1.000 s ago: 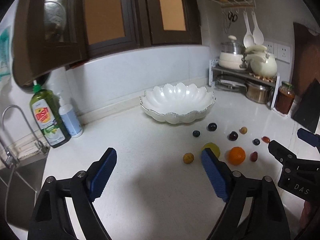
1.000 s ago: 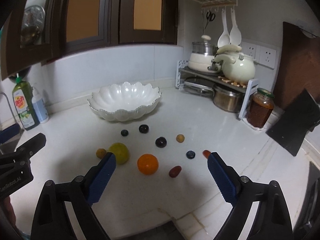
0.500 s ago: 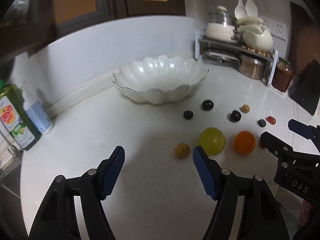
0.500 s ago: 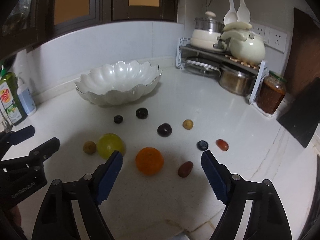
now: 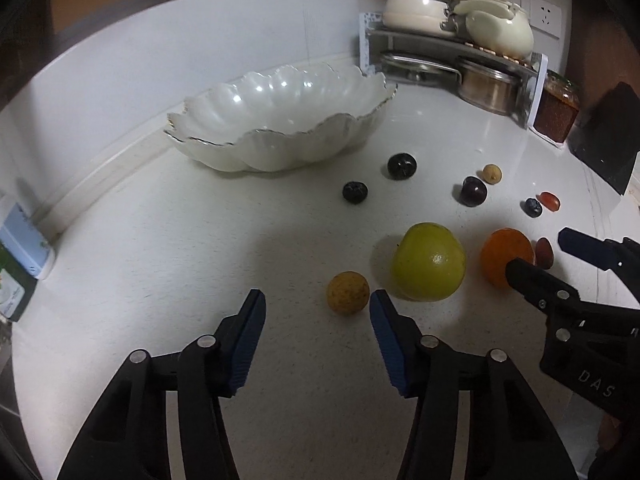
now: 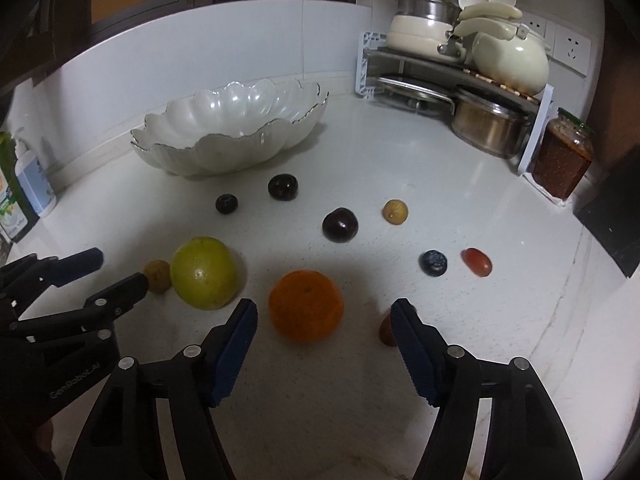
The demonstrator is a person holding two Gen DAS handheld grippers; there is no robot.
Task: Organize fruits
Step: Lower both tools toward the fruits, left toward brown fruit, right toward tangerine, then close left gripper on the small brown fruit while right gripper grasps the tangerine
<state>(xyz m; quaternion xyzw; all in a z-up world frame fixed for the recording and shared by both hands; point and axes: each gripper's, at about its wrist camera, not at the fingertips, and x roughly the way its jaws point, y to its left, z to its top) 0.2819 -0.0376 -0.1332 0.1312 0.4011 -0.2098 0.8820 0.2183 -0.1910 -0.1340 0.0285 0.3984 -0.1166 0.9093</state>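
Several fruits lie loose on the white counter before an empty scalloped white bowl (image 5: 276,120) (image 6: 228,128). My left gripper (image 5: 318,308) hangs low over the counter, its jaws closing with nothing between them; a small yellow-brown fruit (image 5: 347,293) sits just ahead of its right fingertip, beside a large green citrus (image 5: 428,262) (image 6: 205,273). My right gripper (image 6: 324,312) is closing too, its tips on either side of the near edge of an orange (image 6: 306,306) without touching it. A small dark red fruit (image 6: 386,330) is partly hidden behind its right finger.
Dark plums (image 6: 340,225), blueberries (image 6: 433,263), a red grape (image 6: 476,262) and a tan fruit (image 6: 395,211) lie scattered farther back. A rack with pots (image 6: 460,92) and a jar (image 6: 562,160) fills the right corner. Soap bottles (image 6: 24,192) stand at the left.
Both grippers have come down and forward toward the fruits, and their jaws have narrowed. The small yellow-brown fruit and the orange now sit close to the fingertips.
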